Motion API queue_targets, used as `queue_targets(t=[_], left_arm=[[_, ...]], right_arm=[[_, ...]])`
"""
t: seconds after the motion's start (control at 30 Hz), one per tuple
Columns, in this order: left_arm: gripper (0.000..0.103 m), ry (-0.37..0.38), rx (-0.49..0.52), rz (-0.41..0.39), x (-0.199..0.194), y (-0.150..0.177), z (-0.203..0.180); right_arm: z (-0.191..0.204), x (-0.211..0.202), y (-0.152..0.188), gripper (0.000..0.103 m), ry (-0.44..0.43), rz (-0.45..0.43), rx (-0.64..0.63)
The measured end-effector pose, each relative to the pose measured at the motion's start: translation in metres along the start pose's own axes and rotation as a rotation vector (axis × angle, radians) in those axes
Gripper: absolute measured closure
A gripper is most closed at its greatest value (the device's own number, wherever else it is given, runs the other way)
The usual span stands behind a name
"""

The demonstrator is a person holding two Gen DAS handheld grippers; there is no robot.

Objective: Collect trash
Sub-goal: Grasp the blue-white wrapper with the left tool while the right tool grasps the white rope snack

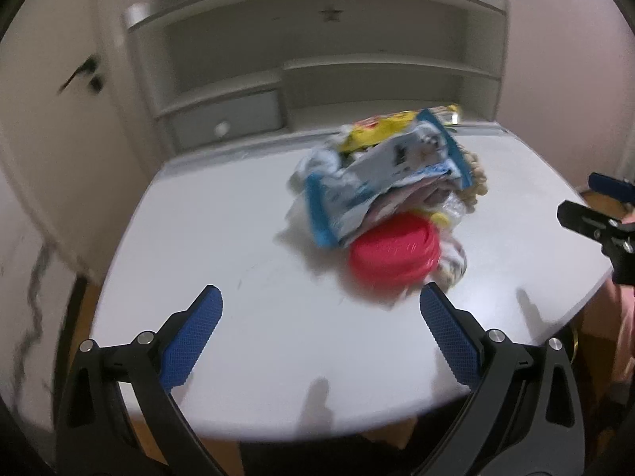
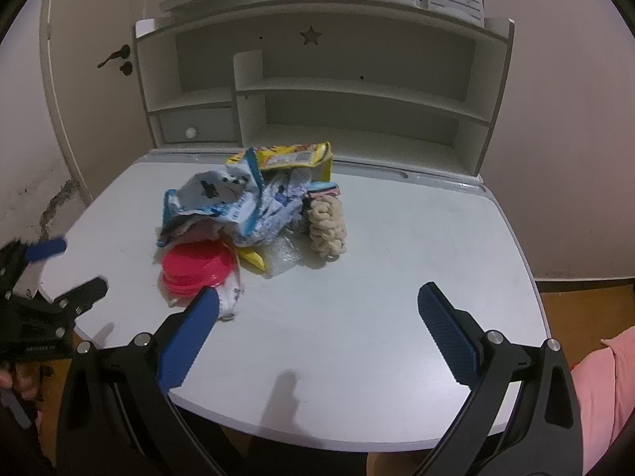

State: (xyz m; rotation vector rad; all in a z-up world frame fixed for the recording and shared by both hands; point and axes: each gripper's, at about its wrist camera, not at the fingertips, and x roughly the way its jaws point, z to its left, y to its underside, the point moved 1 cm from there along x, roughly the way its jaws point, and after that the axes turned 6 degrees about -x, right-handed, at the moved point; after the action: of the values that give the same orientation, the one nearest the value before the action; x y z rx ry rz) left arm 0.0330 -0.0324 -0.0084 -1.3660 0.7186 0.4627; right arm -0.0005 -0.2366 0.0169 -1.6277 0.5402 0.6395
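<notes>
Both my left tongs [image 1: 320,335] and right tongs [image 2: 317,331] gape empty over the desk [image 2: 397,277]; the trash pile [image 2: 254,214] lies mid-frame, upper left of my right tongs, whose left finger nearly reaches it.

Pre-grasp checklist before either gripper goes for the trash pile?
1. Left gripper jaws wide apart, holding nothing: ok.
2. Right gripper jaws wide apart, holding nothing: ok.
3. Trash is gathered in one pile on the table: blue-white wrapper, yellow packet, pink lid, beige knit piece: ok.
4. Pink lid free to lift alone: not ok, the wrapper overlaps its far edge.
5. Bin or bag to drop trash into: cannot tell, none in either view.
6. Left view sharp enough to aim: not ok, it is motion-blurred.
</notes>
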Motion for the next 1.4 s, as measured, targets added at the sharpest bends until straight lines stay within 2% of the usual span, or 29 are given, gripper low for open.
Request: queue_targets(t=[0.2,0.33,0.37,0.4,0.43,0.47,0.5,0.6,0.67,0.77,0.8,0.9,0.97,1.0,1.03,1.1,1.23,1.4], left_arm=[[0.006,0.028,0.244,-0.019,0.048,-0.043,-0.042],[0.007,0.056,0.291,-0.013,0.072,-0.061,-0.049],[0.011,0.054,0.298,-0.017,0.077,-0.065,-0.050],[0.024,0.055,0.304,-0.018,0.081,-0.067,-0.050],[0.033,0.066,0.308,-0.005,0.086,-0.069,-0.049],[0.052,0.075,0.303,0.022,0.090,-0.071,-0.050],[0.064,0.079,0.282,0.053,0.095,-0.072,-0.048],[0.076,0.124,0.210,0.063,0.091,-0.072,-0.034],[0.079,0.114,0.160,0.056,0.081,-0.073,-0.022],[0.081,0.110,0.091,0.034,0.062,-0.076,-0.001],[0.085,0.110,0.066,0.031,0.056,-0.076,0.005],[0.085,0.097,0.004,0.023,0.039,-0.073,0.020],[0.086,0.098,-0.018,0.019,0.029,-0.070,0.026],[0.086,0.088,-0.021,0.012,0.024,-0.068,0.026],[0.087,0.074,-0.017,0.003,0.021,-0.067,0.026],[0.087,0.061,-0.012,-0.008,0.015,-0.064,0.022],[0.088,0.108,-0.014,0.000,0.007,-0.059,0.002],[0.088,0.230,0.050,0.008,-0.001,-0.054,-0.065]], right_arm=[[-0.010,0.009,0.002,0.006,-0.008,0.026,0.018],[-0.014,0.016,0.005,0.006,-0.023,0.041,0.016],[-0.015,0.018,0.006,0.006,-0.028,0.047,0.018],[-0.017,0.021,0.007,0.006,-0.032,0.053,0.022],[-0.019,0.025,0.008,0.006,-0.038,0.061,0.027],[-0.020,0.031,0.008,0.006,-0.041,0.074,0.030],[-0.021,0.036,0.008,0.006,-0.042,0.089,0.031],[-0.023,0.057,-0.001,0.009,-0.053,0.129,0.016],[-0.024,0.072,-0.012,0.017,-0.042,0.144,-0.005],[-0.029,0.099,-0.030,0.022,-0.060,0.179,0.005],[-0.029,0.111,-0.036,0.023,-0.058,0.199,0.002],[-0.029,0.137,-0.046,0.038,-0.059,0.242,0.002],[-0.031,0.154,-0.048,0.061,-0.066,0.279,0.017],[-0.031,0.157,-0.049,0.069,-0.087,0.288,0.033],[-0.034,0.159,-0.048,0.083,-0.128,0.299,0.063],[-0.039,0.154,-0.047,0.085,-0.128,0.288,0.078],[-0.066,0.122,-0.042,0.085,-0.122,0.250,0.107],[-0.138,0.050,-0.006,0.085,-0.042,0.185,0.186]])
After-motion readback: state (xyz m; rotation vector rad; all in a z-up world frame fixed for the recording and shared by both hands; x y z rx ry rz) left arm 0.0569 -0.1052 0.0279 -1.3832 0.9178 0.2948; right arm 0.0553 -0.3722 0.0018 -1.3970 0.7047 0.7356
